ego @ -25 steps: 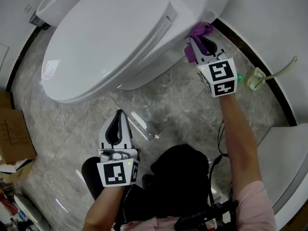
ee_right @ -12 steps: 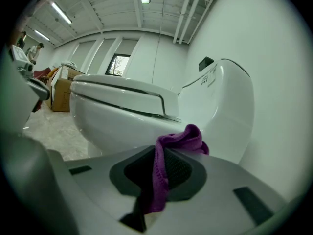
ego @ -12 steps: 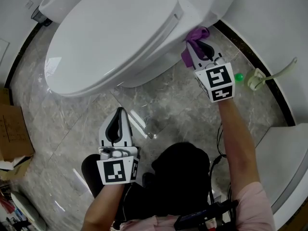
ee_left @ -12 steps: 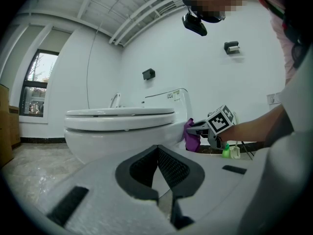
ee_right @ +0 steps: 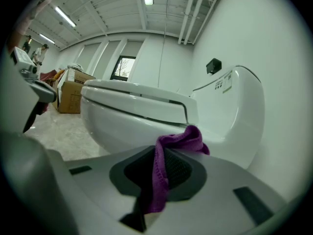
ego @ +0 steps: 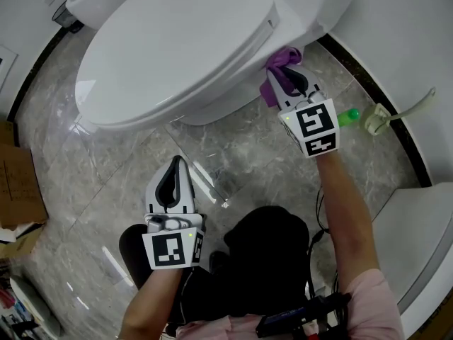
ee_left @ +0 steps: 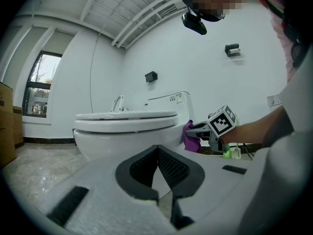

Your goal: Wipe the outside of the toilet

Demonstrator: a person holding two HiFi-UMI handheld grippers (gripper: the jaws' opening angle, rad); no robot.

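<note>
A white toilet (ego: 184, 48) with its lid down fills the top of the head view; it also shows in the left gripper view as the toilet (ee_left: 127, 131) and in the right gripper view as the toilet (ee_right: 142, 121). My right gripper (ego: 282, 76) is shut on a purple cloth (ego: 272, 66), which presses against the bowl's side under the seat near the tank. The cloth (ee_right: 168, 160) hangs between the jaws. My left gripper (ego: 174, 172) is shut with nothing in it, held low over the floor in front of the bowl.
Grey marble floor (ego: 233, 154) lies around the toilet. A green bottle (ego: 347, 116) and a pale brush holder (ego: 379, 115) stand by the dark skirting at right. Cardboard boxes (ego: 18, 190) sit at left. A white fixture (ego: 417, 239) is at lower right.
The right gripper and cloth have slid a little left and down along the bowl's side. The left gripper has stayed put.
</note>
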